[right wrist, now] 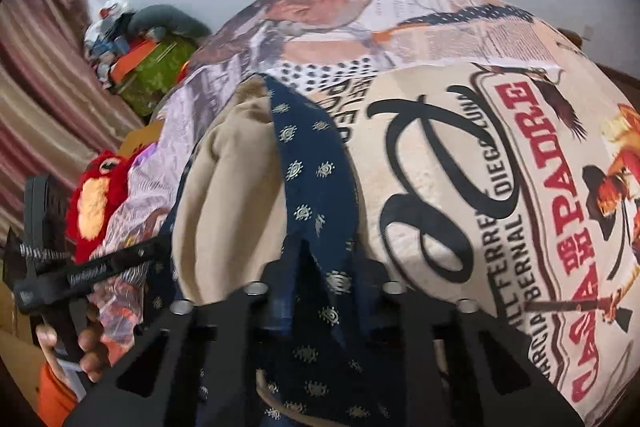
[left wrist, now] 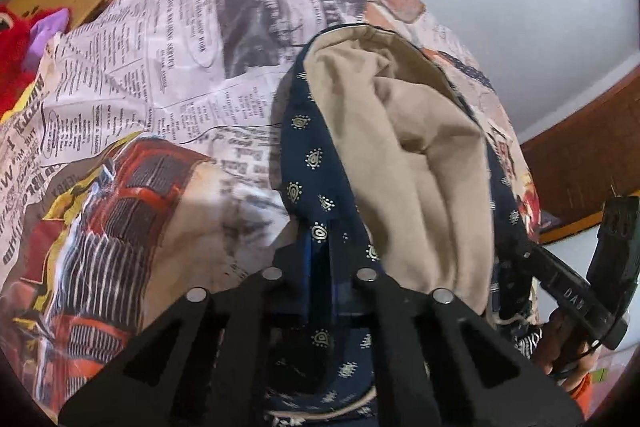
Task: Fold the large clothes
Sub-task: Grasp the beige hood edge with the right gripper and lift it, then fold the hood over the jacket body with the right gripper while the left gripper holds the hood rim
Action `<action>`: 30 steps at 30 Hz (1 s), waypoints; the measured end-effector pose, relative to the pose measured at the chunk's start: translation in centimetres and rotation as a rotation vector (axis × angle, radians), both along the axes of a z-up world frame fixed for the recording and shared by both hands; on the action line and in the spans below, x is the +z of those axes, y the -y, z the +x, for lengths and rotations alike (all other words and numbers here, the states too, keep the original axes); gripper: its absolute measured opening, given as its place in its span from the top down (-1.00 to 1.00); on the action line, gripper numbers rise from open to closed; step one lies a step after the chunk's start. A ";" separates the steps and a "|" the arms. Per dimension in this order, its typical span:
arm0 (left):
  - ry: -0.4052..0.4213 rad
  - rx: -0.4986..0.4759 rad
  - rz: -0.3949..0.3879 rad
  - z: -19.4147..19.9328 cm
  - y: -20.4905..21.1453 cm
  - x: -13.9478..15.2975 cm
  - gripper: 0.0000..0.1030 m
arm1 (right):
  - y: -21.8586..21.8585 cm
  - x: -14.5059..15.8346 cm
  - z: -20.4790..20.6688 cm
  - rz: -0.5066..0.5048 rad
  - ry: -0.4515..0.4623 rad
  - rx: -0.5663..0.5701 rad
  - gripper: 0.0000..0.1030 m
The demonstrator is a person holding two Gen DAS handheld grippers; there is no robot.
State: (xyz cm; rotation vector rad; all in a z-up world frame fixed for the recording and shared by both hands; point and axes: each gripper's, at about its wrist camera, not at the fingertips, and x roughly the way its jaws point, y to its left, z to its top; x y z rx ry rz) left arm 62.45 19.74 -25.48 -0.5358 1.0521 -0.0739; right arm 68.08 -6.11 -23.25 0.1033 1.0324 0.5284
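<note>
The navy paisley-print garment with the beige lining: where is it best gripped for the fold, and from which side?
Grip the navy paisley-print garment along its navy outer borders, one per gripper, coming down from the near end. These borders lie as flat bands either side of the bulging beige lining. The left gripper and right gripper are already shut on them.

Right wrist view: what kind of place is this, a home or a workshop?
Most likely a home bedroom, though that is a judgement. A printed bedsheet covers a soft surface, a red plush toy lies beside it, and a striped curtain hangs at the left. A navy patterned garment lies on the sheet.
</note>
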 end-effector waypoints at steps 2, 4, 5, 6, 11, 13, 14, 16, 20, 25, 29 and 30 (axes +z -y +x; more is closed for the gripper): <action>0.037 -0.035 0.027 -0.9 0.9 1.6 0.91 | 0.1 0.6 -1.2 0.004 0.017 0.016 0.86; 0.073 -0.072 0.044 -2.2 1.6 3.3 0.92 | 0.4 1.7 -2.8 0.018 0.038 0.041 0.89; 0.092 -0.096 0.051 -3.2 2.1 4.4 0.92 | 0.6 2.3 -3.9 0.016 0.052 0.058 0.89; 0.101 -0.110 0.054 -3.8 2.4 4.9 0.92 | 0.7 2.9 -4.8 0.009 0.064 0.072 0.89; 0.114 -0.207 0.126 -8.8 4.9 7.5 0.93 | 2.4 5.0 -10.0 -0.008 0.098 0.127 0.90; 0.107 -0.238 0.152 -10.8 5.8 7.5 0.93 | 3.1 5.3 -11.7 -0.009 0.096 0.136 0.90; 0.098 -0.250 0.154 -11.9 6.1 7.3 0.93 | 3.6 5.4 -12.7 -0.009 0.095 0.139 0.90; 0.073 -0.281 0.153 -13.9 6.7 6.7 0.93 | 4.4 5.2 -14.9 -0.018 0.085 0.151 0.90; 0.023 -0.331 0.194 -17.5 8.1 4.6 0.93 | 5.3 3.6 -19.6 -0.093 0.077 0.183 0.90; -0.061 -0.315 0.214 -20.3 8.4 1.7 0.92 | 6.5 1.6 -22.5 -0.141 0.050 0.161 0.89; -0.096 -0.292 0.264 -21.2 8.3 0.7 0.91 | 7.5 1.7 -23.4 -0.141 0.022 0.152 0.89; -0.097 -0.298 0.278 -21.4 8.3 0.7 0.90 | 7.6 1.9 -23.6 -0.143 0.019 0.150 0.88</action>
